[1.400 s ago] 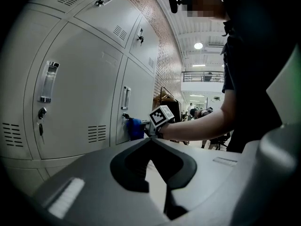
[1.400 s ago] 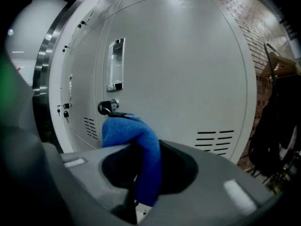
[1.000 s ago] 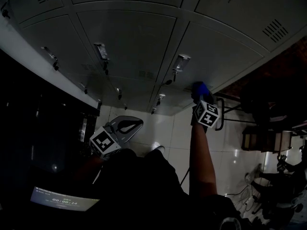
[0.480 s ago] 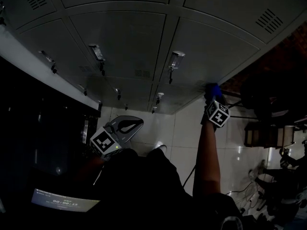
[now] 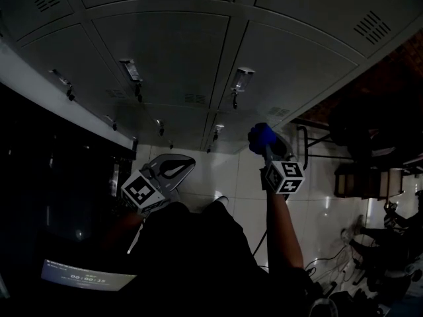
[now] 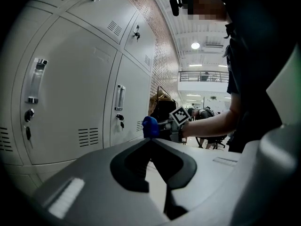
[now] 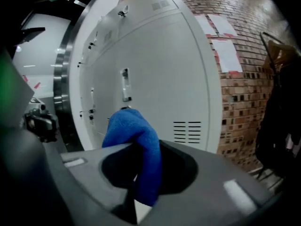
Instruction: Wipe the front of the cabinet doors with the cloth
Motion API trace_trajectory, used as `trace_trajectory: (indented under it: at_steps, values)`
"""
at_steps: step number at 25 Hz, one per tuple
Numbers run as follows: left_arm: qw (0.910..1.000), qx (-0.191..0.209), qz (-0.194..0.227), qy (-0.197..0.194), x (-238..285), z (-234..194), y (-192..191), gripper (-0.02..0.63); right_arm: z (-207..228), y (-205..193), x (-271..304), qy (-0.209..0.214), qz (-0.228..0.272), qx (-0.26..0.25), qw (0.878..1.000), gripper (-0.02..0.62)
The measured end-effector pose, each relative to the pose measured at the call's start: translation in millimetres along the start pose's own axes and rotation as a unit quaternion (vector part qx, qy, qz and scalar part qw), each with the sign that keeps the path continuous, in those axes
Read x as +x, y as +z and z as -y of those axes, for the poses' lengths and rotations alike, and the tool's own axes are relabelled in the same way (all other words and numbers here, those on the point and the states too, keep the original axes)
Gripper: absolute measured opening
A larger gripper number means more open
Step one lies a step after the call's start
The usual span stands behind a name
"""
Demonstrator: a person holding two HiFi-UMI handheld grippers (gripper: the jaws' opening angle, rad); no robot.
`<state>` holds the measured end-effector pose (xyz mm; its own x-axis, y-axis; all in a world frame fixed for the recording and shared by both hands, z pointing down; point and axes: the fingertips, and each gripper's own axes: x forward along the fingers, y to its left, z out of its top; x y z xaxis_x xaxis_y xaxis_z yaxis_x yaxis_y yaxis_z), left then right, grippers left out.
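The right gripper [image 7: 139,182] is clamped on the blue cloth [image 7: 135,135], which bunches up out of its jaws in front of the grey cabinet doors [image 7: 155,74], near a door handle [image 7: 124,84]. In the dim head view the cloth seems to be right against a lower door, though contact is unclear. The left gripper [image 6: 160,173] hangs low, apart from the doors, jaws together on nothing.

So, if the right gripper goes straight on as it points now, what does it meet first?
Probably the pale grey metal cabinet door, near its upright handle. The soft blue cloth clamped in the right gripper would touch first; the gap is hard to judge.
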<state>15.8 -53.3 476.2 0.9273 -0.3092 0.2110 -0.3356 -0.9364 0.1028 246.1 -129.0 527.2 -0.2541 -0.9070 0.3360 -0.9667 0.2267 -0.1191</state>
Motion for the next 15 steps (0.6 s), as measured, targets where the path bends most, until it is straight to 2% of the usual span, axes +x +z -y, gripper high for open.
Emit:
trace_trajectory:
  at_steps: [2, 5, 10, 15]
  values:
    - [1.0000, 0.000, 0.007, -0.002, 1, -3, 3, 0.000, -36, 6, -6, 0.041, 0.013, -0.004, 0.999, 0.069]
    - [0.9999, 0.004, 0.010, -0.003, 1, -9, 3, 0.000, -78, 17, -17, 0.081, 0.033, -0.002, 0.996, 0.069]
    - [0.9995, 0.013, 0.027, -0.003, 3, -21, 10, 0.000, -125, 42, -25, 0.121, 0.067, -0.005, 0.990, 0.069]
    - [0.9990, 0.016, 0.041, -0.006, 2, -28, 20, 0.000, -156, 55, -25, 0.153, 0.083, -0.032, 0.984, 0.069]
